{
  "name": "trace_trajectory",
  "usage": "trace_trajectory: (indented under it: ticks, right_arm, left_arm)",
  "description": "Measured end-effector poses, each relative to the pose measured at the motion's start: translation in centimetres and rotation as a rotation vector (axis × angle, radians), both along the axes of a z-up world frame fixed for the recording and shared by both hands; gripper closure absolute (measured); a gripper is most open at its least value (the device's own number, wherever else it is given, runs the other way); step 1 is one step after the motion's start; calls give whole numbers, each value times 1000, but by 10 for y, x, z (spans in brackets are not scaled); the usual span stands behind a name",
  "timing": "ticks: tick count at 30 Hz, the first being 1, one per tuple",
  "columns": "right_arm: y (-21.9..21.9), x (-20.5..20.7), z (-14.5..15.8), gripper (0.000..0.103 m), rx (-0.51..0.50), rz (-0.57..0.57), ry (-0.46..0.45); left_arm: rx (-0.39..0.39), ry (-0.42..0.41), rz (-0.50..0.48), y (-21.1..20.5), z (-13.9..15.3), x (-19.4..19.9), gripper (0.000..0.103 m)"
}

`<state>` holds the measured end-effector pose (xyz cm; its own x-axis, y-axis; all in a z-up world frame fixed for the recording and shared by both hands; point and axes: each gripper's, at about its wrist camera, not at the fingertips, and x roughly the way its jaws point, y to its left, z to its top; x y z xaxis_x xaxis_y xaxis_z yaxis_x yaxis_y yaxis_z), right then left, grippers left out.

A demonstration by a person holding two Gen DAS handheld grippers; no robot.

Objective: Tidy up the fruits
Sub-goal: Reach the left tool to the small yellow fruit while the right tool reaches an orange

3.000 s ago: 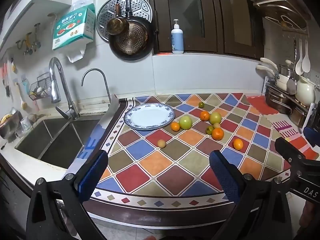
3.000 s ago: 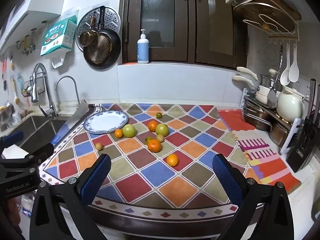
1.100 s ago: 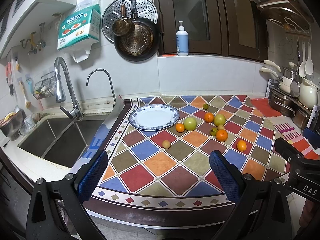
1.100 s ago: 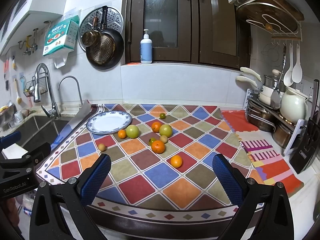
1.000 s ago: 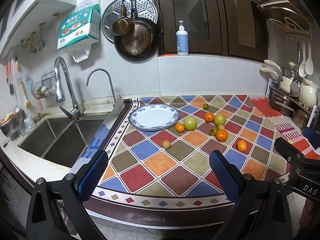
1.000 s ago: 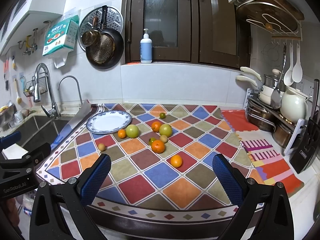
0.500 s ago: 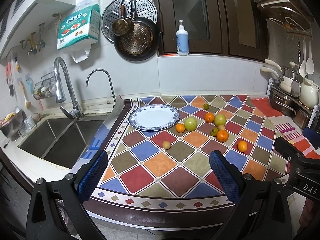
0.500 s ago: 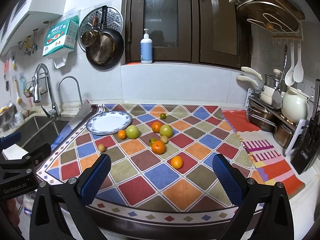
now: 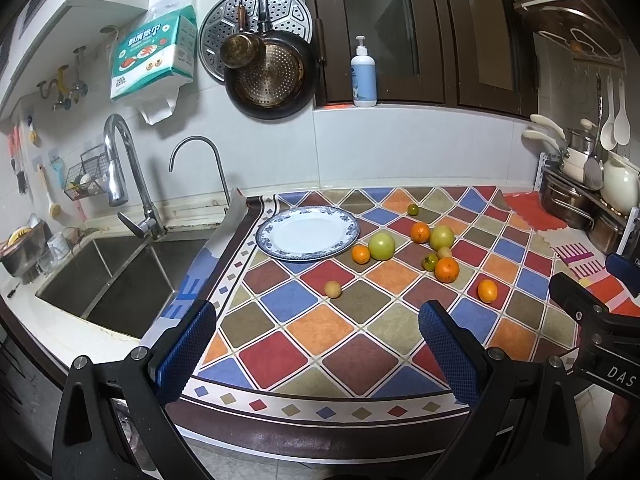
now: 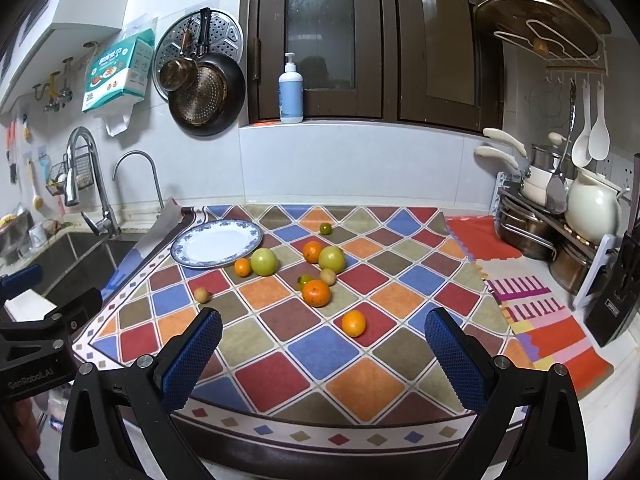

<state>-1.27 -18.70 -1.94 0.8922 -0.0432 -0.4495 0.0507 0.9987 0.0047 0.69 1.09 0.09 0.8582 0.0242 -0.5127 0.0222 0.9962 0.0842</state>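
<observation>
Fruits lie scattered on the diamond-patterned mat (image 10: pixel 280 372) that covers the counter, all of them off the blue-rimmed plate (image 10: pixel 218 244), which sits bare at the mat's far left corner near the sink (image 9: pixel 108 276). Just beside the plate's rim rest a small orange (image 10: pixel 242 267) and a large green fruit (image 10: pixel 264 261), touching or nearly so. Further right, a second orange (image 10: pixel 312 251) sits against another green fruit (image 10: pixel 331 259). In front of that pair are a small tan fruit (image 10: pixel 328 276), a small dark green one (image 10: pixel 304 280) and the biggest orange (image 10: pixel 316 293), close together. A lone orange (image 10: pixel 353 323) lies nearest the front edge, a tan fruit (image 10: pixel 201 295) sits apart on the left, and a tiny green fruit (image 10: pixel 325 229) lies alone toward the back.

Both tools hover at the mat's front edge, well short of any fruit. The left gripper (image 9: pixel 316 344) has its blue-padded fingers (image 9: pixel 188 352) spread wide with nothing between them. The right gripper (image 10: pixel 322 350) is likewise spread wide and holds nothing
</observation>
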Motion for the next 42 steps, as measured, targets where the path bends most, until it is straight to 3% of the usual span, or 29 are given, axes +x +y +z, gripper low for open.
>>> trace_trajectory:
  ticks: [15, 27, 34, 42]
  right_arm:
    - [-6, 37, -25, 1, 29, -29, 89]
    - [-7, 95, -60, 7, 28, -124, 180]
    - [-10, 134, -90, 20, 40, -188, 266]
    - [-14, 166, -113, 27, 42, -258, 342]
  left_arm:
    - [39, 69, -27, -2, -26, 43, 1]
    - [61, 124, -59, 2, -59, 109, 21]
    - [78, 214, -80, 1, -90, 155, 33]
    - [72, 308, -122, 0, -118, 188, 43]
